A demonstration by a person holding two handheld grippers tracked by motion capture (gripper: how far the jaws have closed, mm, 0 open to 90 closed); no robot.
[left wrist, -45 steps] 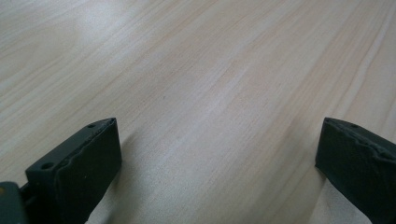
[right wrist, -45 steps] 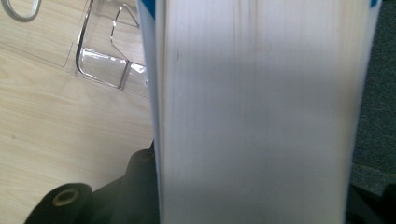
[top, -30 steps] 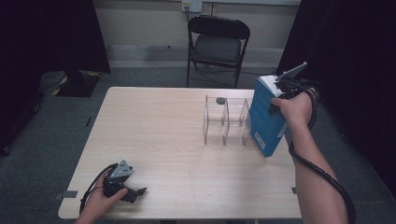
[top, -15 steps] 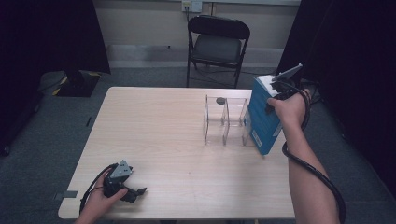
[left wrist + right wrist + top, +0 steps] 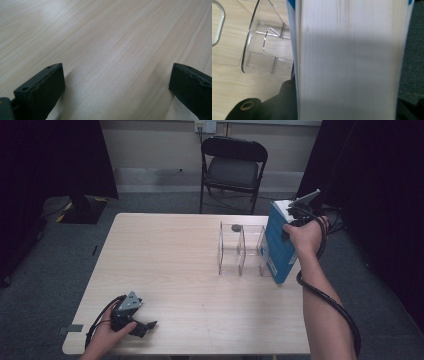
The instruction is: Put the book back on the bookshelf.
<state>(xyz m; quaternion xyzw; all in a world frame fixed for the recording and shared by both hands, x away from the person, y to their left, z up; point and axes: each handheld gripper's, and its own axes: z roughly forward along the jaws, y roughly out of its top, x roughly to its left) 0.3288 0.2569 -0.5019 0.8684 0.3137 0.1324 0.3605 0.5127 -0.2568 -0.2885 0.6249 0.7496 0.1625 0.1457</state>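
Beside the clear rack [image 5: 241, 249], the blue book [image 5: 278, 245] now stands more upright.

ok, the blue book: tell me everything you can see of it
The book is thick, with a blue cover and a white page block, which faces the camera in the right gripper view. It stands upright but tilted, beside the right end of the clear divider rack, near the table's right edge. The right hand-held gripper is clamped across its top; whether its bottom corner touches the table is unclear.
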